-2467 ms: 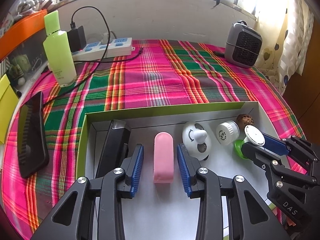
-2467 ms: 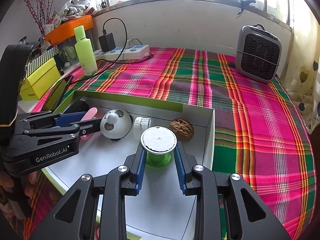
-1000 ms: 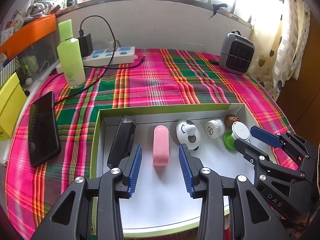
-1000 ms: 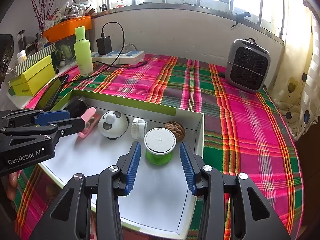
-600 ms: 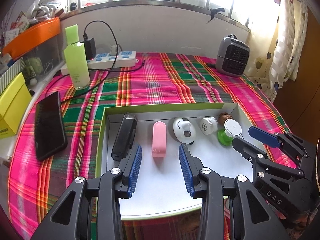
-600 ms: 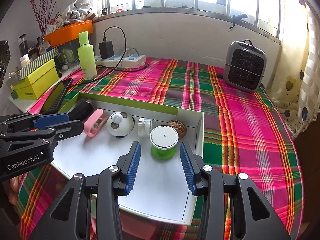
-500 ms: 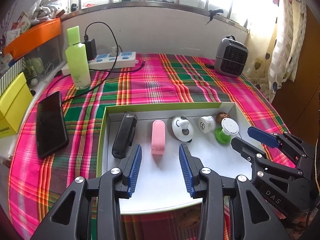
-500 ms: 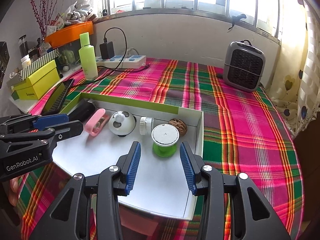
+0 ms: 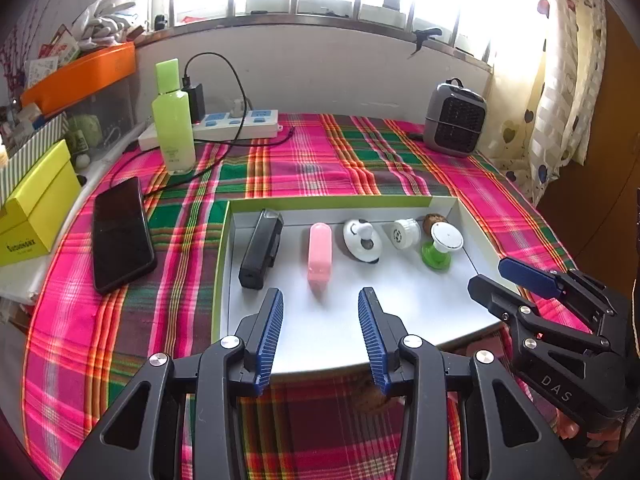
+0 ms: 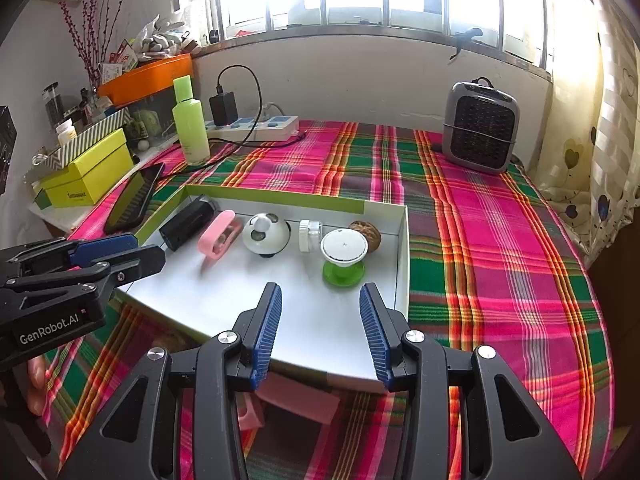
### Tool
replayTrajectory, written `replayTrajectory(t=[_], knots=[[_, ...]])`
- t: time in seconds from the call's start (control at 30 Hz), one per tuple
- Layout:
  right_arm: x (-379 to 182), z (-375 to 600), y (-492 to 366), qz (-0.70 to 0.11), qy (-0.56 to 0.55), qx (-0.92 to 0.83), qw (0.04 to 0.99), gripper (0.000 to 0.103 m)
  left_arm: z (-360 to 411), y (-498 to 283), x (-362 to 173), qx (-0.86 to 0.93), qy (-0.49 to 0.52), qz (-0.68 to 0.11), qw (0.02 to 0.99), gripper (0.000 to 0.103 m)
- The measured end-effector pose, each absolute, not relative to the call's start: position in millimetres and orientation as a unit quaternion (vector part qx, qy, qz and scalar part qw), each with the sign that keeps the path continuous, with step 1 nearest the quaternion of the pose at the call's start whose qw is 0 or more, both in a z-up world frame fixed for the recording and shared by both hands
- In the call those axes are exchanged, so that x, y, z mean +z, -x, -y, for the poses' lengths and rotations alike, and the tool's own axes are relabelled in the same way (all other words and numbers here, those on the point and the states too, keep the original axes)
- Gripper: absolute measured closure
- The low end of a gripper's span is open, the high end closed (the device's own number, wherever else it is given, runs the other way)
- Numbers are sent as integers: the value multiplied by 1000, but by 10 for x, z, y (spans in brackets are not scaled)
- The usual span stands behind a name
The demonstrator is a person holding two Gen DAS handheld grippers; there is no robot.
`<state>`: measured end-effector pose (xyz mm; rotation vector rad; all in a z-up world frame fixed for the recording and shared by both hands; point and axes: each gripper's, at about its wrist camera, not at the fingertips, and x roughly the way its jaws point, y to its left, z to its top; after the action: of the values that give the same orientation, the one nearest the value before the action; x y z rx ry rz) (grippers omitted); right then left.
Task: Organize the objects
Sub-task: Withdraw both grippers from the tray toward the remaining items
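The bench is covered by a plaid cloth (image 9: 304,168) in pink, green and orange. A shallow white box (image 9: 400,312) with a green rim lies on the cloth and serves as the landmark below.

Beyond the box's far right corner stands a grey heater (image 9: 456,124) against the wall. Beyond its far left corner stand a green bottle (image 9: 173,120) and a white power strip (image 9: 236,126) with a black charger plugged in. A black phone (image 9: 120,232) lies flat on the cloth just left of the box. A yellow carton (image 9: 36,204) sits further left, off the cloth.

Inside the box, along its far wall from left to right: a black rectangular device (image 9: 261,254), a pink oblong case (image 9: 320,256), a white panda-faced dome (image 9: 362,240), a small white jar (image 9: 405,233) on its side, a white-topped green spool (image 9: 440,246) standing upright, and a walnut (image 10: 366,236) in the far right corner, just behind the spool.

The left gripper (image 9: 320,332) hovers over the box's near edge, its blue pads spread apart and holding nothing. The right gripper (image 10: 320,330) hovers over the box's near right part, likewise spread and empty, in line with the spool but apart from it.
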<state>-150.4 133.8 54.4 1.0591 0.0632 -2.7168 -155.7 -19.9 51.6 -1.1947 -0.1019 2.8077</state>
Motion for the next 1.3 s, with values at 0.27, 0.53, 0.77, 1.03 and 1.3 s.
replayTrajectory(t=[0.27, 0.53, 0.77, 1.03, 1.3], knots=[[552, -1353, 1318, -13, -357, -927, 115, 61, 270, 1375, 454, 918, 392, 48, 46, 65], [530, -1417, 1192, -4, -358, -927, 113, 61, 345, 1236, 386, 914, 397, 61, 49, 65], [532, -1487, 1078, 2, -356, -928, 109, 61, 375, 1108, 324, 912, 400, 70, 65, 64], [446, -1542, 995, 2, -368, -924, 107, 61, 342, 1042, 229, 905, 411, 74, 83, 61], [358, -1597, 994, 14, -382, -917, 110, 61, 254, 1084, 172, 900, 420, 70, 94, 60]])
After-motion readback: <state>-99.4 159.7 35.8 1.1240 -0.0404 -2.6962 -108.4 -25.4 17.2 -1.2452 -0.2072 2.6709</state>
